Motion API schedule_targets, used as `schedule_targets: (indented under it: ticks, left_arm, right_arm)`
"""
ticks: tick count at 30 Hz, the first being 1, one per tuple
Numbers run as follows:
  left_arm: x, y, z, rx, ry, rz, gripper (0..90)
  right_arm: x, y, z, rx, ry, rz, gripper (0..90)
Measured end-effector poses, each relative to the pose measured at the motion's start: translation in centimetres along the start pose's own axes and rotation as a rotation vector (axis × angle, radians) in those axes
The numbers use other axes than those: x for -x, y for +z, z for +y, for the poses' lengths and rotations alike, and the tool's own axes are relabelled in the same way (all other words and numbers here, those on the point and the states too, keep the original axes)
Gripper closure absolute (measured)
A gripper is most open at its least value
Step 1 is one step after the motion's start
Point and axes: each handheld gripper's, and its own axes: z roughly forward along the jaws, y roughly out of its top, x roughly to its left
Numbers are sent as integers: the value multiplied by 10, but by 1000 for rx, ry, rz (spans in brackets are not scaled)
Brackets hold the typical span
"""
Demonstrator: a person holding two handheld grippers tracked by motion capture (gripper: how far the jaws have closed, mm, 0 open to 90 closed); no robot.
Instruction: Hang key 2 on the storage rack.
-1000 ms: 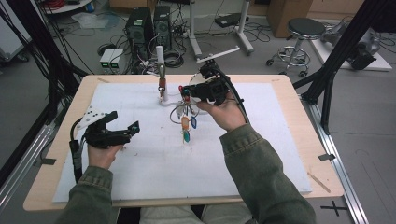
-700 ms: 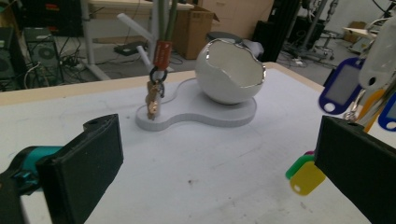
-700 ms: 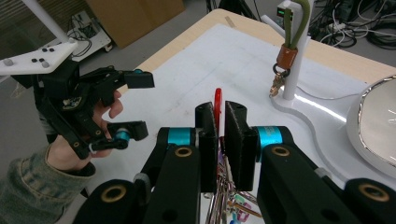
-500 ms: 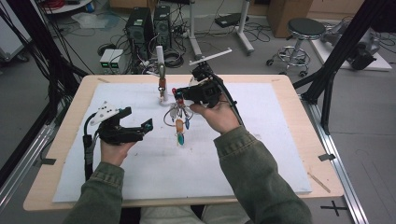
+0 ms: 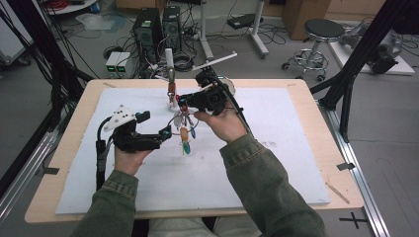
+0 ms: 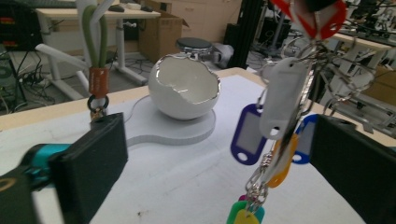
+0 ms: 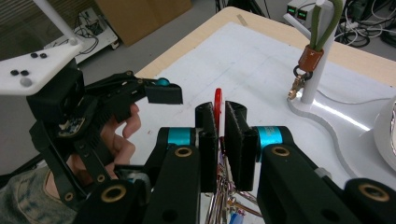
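Currently the left gripper (image 5: pixel 165 132) stands with its jaws spread wide and nothing between the pads; they have just been closing slightly, without contact. In the left gripper view, the bunch of key tags (image 6: pixel 275 140) hangs just ahead of the jaws, toward the right-hand pad (image 6: pixel 355 172), with its long axis vertical. A white tag (image 6: pixel 282 95) sits highest, a purple tag (image 6: pixel 247 133) and a blue tag (image 6: pixel 303 140) sit beside it, and an orange tag (image 6: pixel 280 163) and a green-yellow pair (image 6: pixel 245 215) sit at the bottom.

The bunch is carried from above by the right gripper (image 7: pixel 219 121), whose jaws are pressed together on a red tag (image 7: pixel 217 109) at the top of the ring. The left gripper is therefore the free one, level with the lower tags.

Judgement: the coming move is a short sideways closure onto one hanging tag, so the pads must straddle the vertical line of the chain.

Beyond the bunch stand a white cracked-egg bowl (image 6: pixel 184 88) on its flat base (image 6: pixel 173 128) and a post (image 5: pixel 169 74) holding a green loop (image 6: pixel 95 35).
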Motion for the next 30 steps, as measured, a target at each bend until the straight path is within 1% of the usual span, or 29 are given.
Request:
schedule_targets:
  ticks: [2, 4, 5, 9, 12, 14, 16, 18, 19, 20, 21, 22, 23, 26, 28, 30]
  left_arm:
    - [3, 1, 0, 8, 5, -11, 123]
    - [4, 2, 0, 9, 18, -24, 172]
    - [5, 2, 0, 11, 21, -29, 197]
    - [8, 2, 0, 30, 41, -45, 332]
    - [9, 1, 0, 39, 53, -59, 453]
    - [9, 1, 0, 35, 62, -81, 557]
    - [11, 2, -1, 28, 68, -88, 645]
    - [12, 2, -2, 27, 92, -86, 747]
    - [12, 2, -2, 32, 96, -85, 802]
    - [13, 2, -1, 32, 100, -78, 834]
    - [13, 2, -1, 28, 111, -81, 850]
    - [13, 2, 1, 22, 114, -85, 860]
    - [13, 1, 2, 26, 114, -84, 862]
    - [15, -1, 5, 39, 143, -65, 866]
    - [17, -1, 7, 38, 161, -59, 868]
    - [17, -1, 8, 40, 168, -58, 869]
  right_arm:
    - [-2, 1, 0, -3, -2, 1, 840]
    - [-3, 3, 0, -1, -7, 3, 839]
    - [-3, 3, 0, -2, -2, 3, 840]
    - [-4, 3, 0, -1, -1, 2, 839]
    - [-4, 3, 0, 2, 5, 4, 839]
    - [-3, 3, 0, 8, 3, 0, 839]
    - [-3, 3, 1, 10, 12, 1, 839]
    - [-2, 5, 1, 13, 15, 3, 839]
    - [-2, 6, 1, 12, 13, 7, 839]
    - [-2, 6, 1, 12, 14, 4, 839]
    - [-2, 7, 1, 13, 16, 3, 839]
    - [-2, 6, 1, 17, 20, 5, 838]
    - [-1, 7, 2, 23, 23, 9, 838]
    - [1, 5, 1, 39, 39, 12, 819]
    - [1, 4, 1, 47, 45, 11, 738]
    - [1, 3, 0, 51, 51, 8, 633]
